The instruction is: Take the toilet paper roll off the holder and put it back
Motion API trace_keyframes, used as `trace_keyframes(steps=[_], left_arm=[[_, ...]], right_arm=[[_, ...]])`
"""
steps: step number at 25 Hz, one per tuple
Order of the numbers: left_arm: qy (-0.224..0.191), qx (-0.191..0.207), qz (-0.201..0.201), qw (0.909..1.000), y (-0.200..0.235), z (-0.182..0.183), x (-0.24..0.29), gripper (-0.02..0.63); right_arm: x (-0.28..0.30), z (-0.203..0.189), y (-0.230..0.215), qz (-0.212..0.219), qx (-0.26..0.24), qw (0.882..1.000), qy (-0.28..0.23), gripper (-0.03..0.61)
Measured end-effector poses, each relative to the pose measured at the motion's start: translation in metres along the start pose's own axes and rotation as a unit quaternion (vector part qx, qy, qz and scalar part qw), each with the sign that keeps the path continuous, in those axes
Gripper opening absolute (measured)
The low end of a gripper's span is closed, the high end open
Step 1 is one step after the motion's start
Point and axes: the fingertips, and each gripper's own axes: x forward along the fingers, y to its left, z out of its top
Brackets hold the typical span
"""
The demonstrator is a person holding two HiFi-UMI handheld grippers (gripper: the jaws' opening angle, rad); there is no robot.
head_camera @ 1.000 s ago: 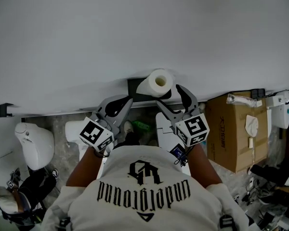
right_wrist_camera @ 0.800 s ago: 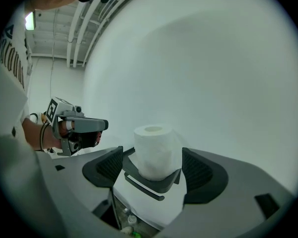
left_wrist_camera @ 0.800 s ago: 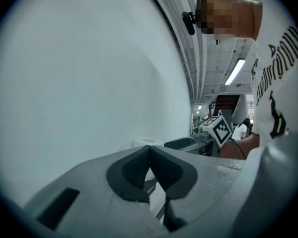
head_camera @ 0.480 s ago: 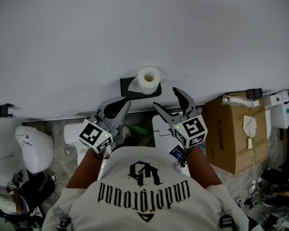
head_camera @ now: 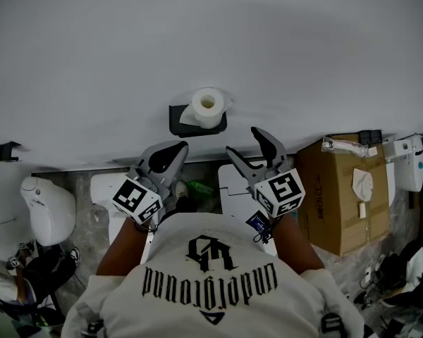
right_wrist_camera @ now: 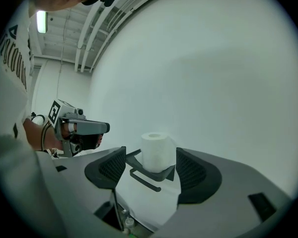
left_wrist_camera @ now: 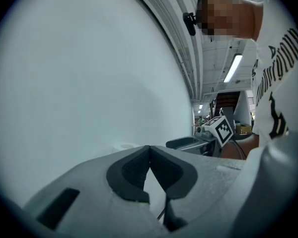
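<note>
The toilet paper roll [head_camera: 208,105] sat on its black holder [head_camera: 176,120] on the white wall [head_camera: 197,41], just above the middle of the head view. Its hollow core faced the camera, so its long axis seemed to stand upright rather than lie across.

Both grippers hung below it in the frame, apart from it. The right gripper [head_camera: 244,141] was the nearer: its tips lay just to the lower right of the roll, and its jaws stood wide apart with nothing between them. In the right gripper view the roll showed at the centre, framed in the gap between the two pads [right_wrist_camera: 111,168] but farther off and untouched, with the holder's bracket under it. The left gripper [head_camera: 176,146], to the lower left of the roll, had its jaws pressed together at the tips and was empty.

By this reading the roll lay straight ahead of the right gripper. An advance along that line would likely bring the open jaws to either side of the roll's upright flank, ready to lift it clear.
</note>
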Motion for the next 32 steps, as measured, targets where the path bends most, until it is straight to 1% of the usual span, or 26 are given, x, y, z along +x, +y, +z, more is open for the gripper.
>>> trace_keyframes(steps=[1,3,6,8,11,14,22,28,32], left_arm=[[0.000,0.000,0.003,1.0000,-0.002,0.000,-0.002,0.012],[0.002,0.000,0.010,1.0000,-0.007,-0.001,-0.007,0.012],[0.008,-0.001,0.017,0.9998,-0.015,-0.003,-0.016,0.012],[0.011,-0.001,0.019,0.9997,-0.019,-0.005,-0.022,0.012],[0.017,-0.002,0.015,0.9998,-0.026,-0.008,-0.027,0.012],[0.014,-0.003,0.008,0.9999,-0.030,-0.008,-0.032,0.012],[0.012,-0.003,-0.012,0.9999,-0.039,-0.009,-0.052,0.012],[0.004,0.008,-0.020,0.9998,-0.044,-0.009,-0.083,0.012],[-0.002,0.008,-0.027,0.9996,-0.047,-0.007,-0.109,0.012]], right_arm=[[-0.003,0.000,0.002,0.003,-0.002,1.000,-0.001,0.314],[-0.008,0.000,0.006,0.013,-0.007,1.000,-0.002,0.221],[-0.014,-0.001,0.015,0.034,-0.010,0.999,-0.002,0.130],[-0.018,-0.001,0.021,0.044,-0.014,0.999,-0.005,0.080],[-0.025,0.002,0.029,0.050,-0.019,0.998,-0.012,0.034],[-0.031,0.006,0.038,0.056,-0.028,0.998,-0.015,0.015],[-0.046,0.006,0.060,0.047,-0.032,0.998,-0.014,0.014],[-0.055,0.008,0.090,0.039,-0.035,0.998,-0.021,0.014],[-0.064,0.011,0.114,0.031,-0.036,0.999,-0.024,0.014]])
